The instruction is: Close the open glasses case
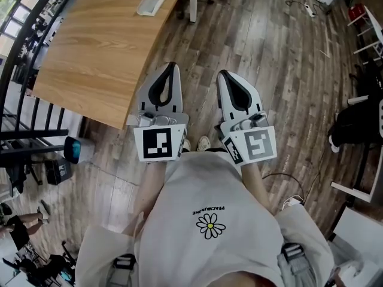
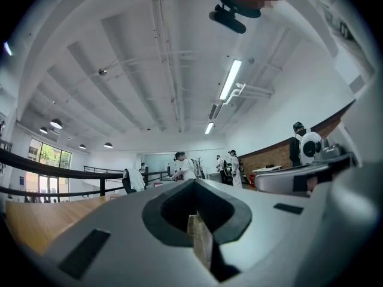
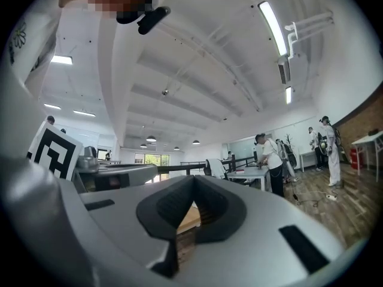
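A pale, flat case-like object (image 1: 151, 3) lies on the far part of the curved wooden table (image 1: 90, 52); the head view does not show whether it is open. My left gripper (image 1: 172, 66) is held level over the floor beside the table's near corner, with its jaws together and nothing between them (image 2: 194, 181). My right gripper (image 1: 222, 74) hangs parallel to it on the right, also shut and empty (image 3: 194, 177). Both are well short of the case. Neither gripper view shows the case.
A white table leg (image 1: 193, 2) stands past the grippers. A black railing (image 1: 24, 100) runs along the left, with a blue-and-black device (image 1: 73, 150) on the floor near it. White furniture (image 1: 365, 106) lines the right. Several people (image 3: 269, 160) stand in the distance.
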The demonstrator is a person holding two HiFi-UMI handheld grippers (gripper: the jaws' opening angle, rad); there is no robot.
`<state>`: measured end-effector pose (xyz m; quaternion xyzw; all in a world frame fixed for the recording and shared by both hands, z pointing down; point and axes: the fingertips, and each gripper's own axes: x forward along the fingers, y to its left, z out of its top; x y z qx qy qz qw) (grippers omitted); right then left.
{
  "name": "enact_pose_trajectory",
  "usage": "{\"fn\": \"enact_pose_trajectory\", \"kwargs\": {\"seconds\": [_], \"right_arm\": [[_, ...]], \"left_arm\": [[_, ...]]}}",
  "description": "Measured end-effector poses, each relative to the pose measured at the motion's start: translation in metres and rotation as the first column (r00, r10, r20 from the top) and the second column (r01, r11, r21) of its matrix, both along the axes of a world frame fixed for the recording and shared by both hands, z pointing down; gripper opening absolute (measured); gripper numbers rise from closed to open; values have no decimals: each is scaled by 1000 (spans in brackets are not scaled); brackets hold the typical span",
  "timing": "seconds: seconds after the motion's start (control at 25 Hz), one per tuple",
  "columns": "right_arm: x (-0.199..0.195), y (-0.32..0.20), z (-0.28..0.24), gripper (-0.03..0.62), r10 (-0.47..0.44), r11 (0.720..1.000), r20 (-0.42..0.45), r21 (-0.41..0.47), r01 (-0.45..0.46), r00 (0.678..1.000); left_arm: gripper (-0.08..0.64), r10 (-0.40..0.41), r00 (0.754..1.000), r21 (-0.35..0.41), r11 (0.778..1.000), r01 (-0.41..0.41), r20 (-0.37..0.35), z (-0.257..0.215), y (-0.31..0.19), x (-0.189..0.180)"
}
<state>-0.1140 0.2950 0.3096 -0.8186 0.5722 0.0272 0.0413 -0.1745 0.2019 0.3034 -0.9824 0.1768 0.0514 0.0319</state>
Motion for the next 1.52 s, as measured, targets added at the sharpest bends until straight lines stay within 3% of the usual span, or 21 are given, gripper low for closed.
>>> {"fn": "enact_pose_trajectory", "kwargs": {"seconds": [0.36, 0.76, 1.0, 1.28, 1.52], "right_arm": [[46, 18, 1, 5, 23, 1000, 32, 20, -24, 999], [106, -31, 7, 5, 6, 1000, -2, 29, -6, 1000], [170, -103, 13, 5, -24, 999, 5, 21, 24, 1000], [223, -234, 1, 5, -180, 984, -16, -13, 180, 983], [253, -328, -12, 5, -250, 968, -25, -7, 250, 968]], "left_arm": [[17, -74, 996, -8, 997, 74, -43, -5, -3, 16], [17, -119, 992, -23, 993, 118, -36, 16, -75, 71], [17, -145, 989, -22, 989, 145, -24, 23, -141, 130], [17, -182, 983, -33, 983, 181, -12, 15, -241, 195], [17, -213, 977, -45, 976, 212, -17, 12, -318, 229]]}}
